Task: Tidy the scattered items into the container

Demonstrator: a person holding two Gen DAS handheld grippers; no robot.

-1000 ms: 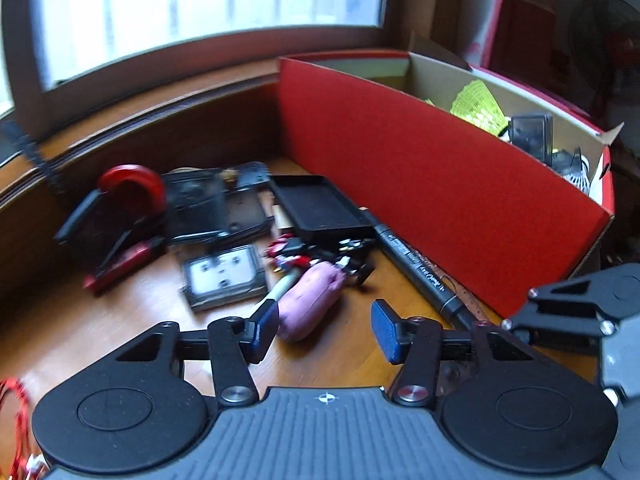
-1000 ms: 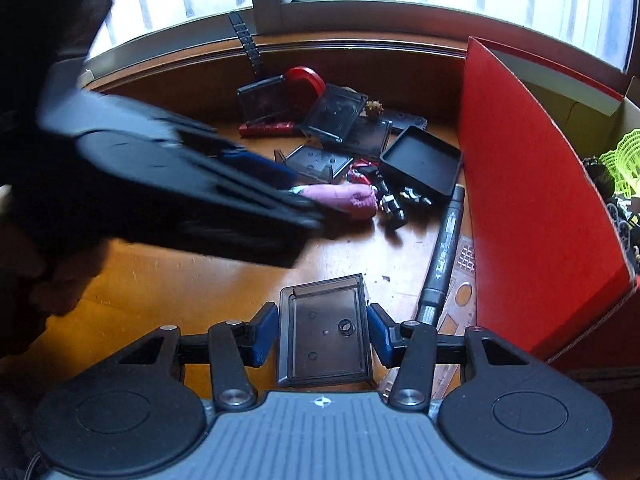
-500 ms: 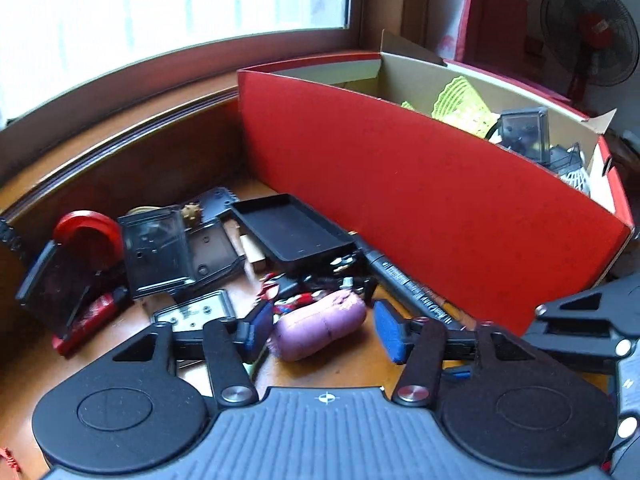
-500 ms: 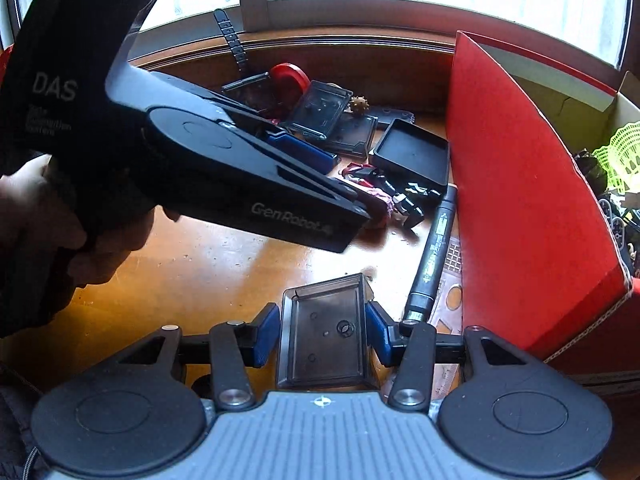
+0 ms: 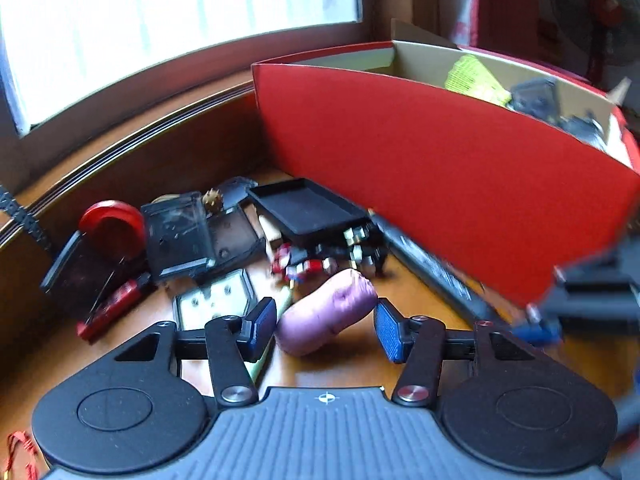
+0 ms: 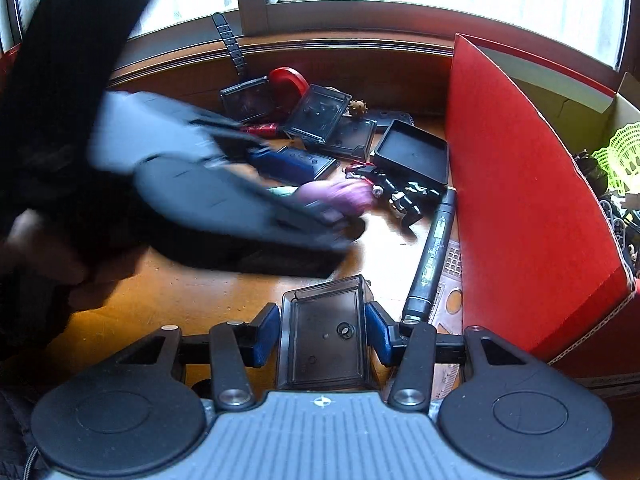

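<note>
- Two blue pads of the left gripper [image 5: 326,330] flank the purple pouch [image 5: 326,320], jaws closing, not yet pressing; its long axis slants across the gap, toward the red box [image 5: 440,184]
- right gripper [image 6: 322,334] clamps a smoky plastic case [image 6: 324,340]

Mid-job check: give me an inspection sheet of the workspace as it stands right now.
Surface: wooden table, bare in front.
Job's things: red box partly filled; purple pouch, black tray, marker outside it.
Clutter: dark plastic cases, red tape roll near the window.
Grippers: left gripper jaws closing around the pouch, not pressing; right gripper shut on smoky plastic case.
Cables: nothing seen.
Surroundings: window, fan.
</note>
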